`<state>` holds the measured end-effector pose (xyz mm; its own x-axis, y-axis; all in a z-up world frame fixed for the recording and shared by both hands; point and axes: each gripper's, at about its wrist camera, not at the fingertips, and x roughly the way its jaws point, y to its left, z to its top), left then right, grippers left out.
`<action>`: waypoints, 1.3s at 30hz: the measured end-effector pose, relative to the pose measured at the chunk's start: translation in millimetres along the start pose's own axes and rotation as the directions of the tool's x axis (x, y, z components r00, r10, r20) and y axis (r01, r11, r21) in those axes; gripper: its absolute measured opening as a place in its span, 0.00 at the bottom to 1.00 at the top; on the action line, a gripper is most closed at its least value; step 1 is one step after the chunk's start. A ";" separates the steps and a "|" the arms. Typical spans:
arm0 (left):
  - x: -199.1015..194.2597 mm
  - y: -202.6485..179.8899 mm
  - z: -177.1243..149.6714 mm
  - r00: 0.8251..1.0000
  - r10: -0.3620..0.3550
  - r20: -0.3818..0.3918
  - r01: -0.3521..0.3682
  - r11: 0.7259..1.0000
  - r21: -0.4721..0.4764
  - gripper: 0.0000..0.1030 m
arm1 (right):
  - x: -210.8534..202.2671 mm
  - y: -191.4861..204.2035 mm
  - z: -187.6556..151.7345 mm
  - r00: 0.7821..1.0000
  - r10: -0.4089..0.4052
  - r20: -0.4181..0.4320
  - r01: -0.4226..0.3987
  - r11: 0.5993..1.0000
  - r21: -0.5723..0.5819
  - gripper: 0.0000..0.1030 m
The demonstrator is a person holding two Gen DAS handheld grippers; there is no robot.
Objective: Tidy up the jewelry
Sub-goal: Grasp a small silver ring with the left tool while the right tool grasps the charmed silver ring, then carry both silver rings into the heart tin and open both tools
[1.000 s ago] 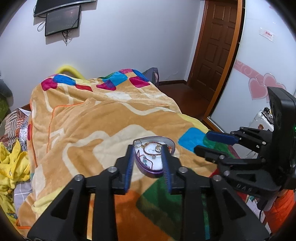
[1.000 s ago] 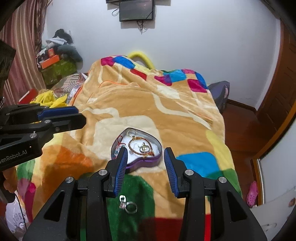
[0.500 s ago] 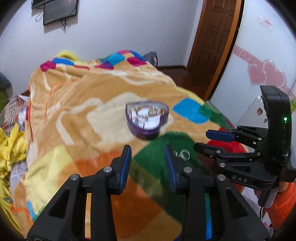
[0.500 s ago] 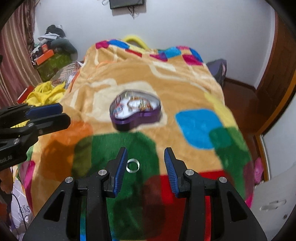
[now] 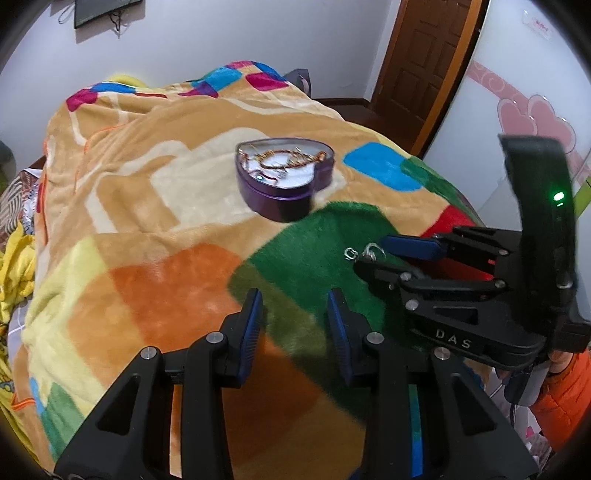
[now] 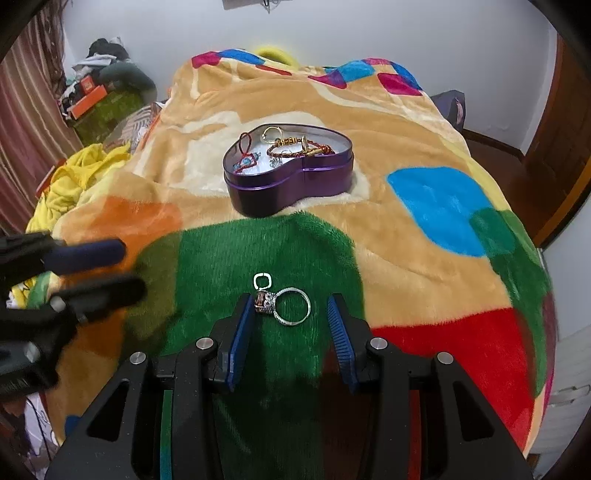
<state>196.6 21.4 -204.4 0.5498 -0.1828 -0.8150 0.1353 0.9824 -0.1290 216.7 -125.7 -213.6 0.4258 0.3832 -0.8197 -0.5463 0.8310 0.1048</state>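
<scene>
Ring (image 6: 288, 306): we see it flat on the blanket's (image 6: 406, 236) green patch, so it takes a low approach.
Right tongs (image 6: 287, 325): partly open, closing, straddling the ring, pads not pressing yet.
Left tongs (image 5: 293, 317): partly open, empty, clear of the work.
Tin (image 6: 291, 184): heart-shaped, lidless, near, already holding bracelets; we judge it the ring's destination.

Bedroom with plain white walls (image 6: 369, 33). Bed under a plush patchwork blanket (image 6: 424, 229) in tan, green, orange, blue and red. Dark brown panelled door (image 5: 424, 55) and dark wood floor (image 6: 491, 147) beyond. Pink heart decals (image 5: 535, 114) on a white panel. Striped curtain (image 6: 22, 122), yellow cloth (image 6: 70, 184) and piled clutter (image 6: 103, 88) alongside. Black screen (image 5: 99, 11) mounted high.
</scene>
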 end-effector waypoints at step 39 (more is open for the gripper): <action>9.6 -18.4 37.5 0.998 -0.011 0.056 0.010 1.000 0.017 0.09 | -51.5 -29.9 17.6 0.986 -0.037 0.161 0.028 0.998 0.057 0.27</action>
<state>230.3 0.2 -188.7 0.5937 -0.1951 -0.7807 0.1549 0.9797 -0.1270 223.8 -163.2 -164.6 0.5563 0.4123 -0.7215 -0.4918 0.8632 0.1141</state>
